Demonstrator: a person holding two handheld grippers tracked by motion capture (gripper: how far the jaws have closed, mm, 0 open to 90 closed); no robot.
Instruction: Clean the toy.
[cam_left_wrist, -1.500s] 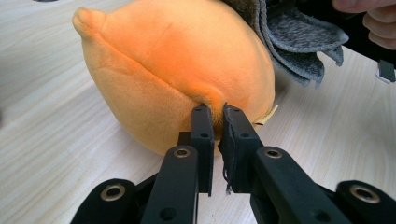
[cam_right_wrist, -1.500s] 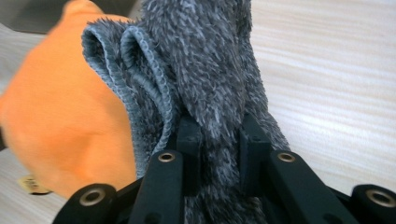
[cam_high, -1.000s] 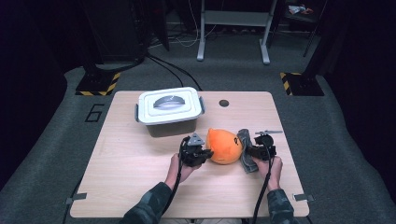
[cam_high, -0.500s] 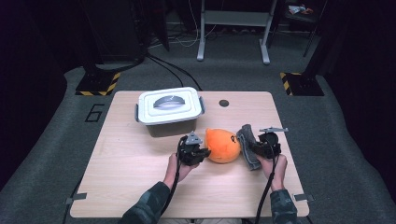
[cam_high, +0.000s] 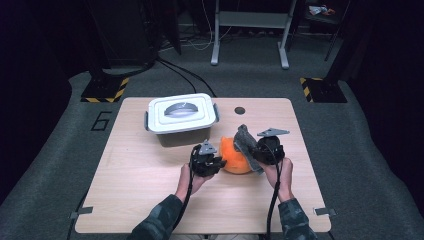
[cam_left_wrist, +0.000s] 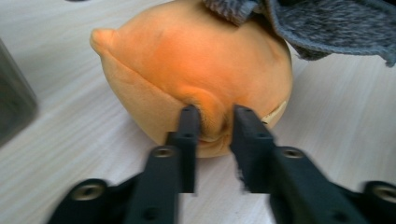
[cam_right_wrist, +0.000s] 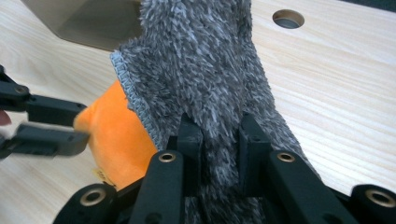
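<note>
I've got the left gripper (cam_left_wrist: 212, 126) nearly closed, jaws pinching a fold of the orange plush toy (cam_left_wrist: 196, 70) low on its side. That pins the toy to the table (cam_high: 150, 200) so it won't roll or slide while the other side works

Right gripper (cam_right_wrist: 219, 140) is clamped on the grey fuzzy cloth (cam_right_wrist: 201, 60), a narrow bunch squeezed between the jaws. The cloth is lifted and draped over the toy's top and right side; my read is I'm wiping or covering it

Toy sits mid-table, just in front of the lidded white box (cam_high: 181, 117), between both grippers

Writing: a "6" (cam_high: 101, 121) marked on the floor left of the table; no brand or label readable on toy, cloth or box
</note>
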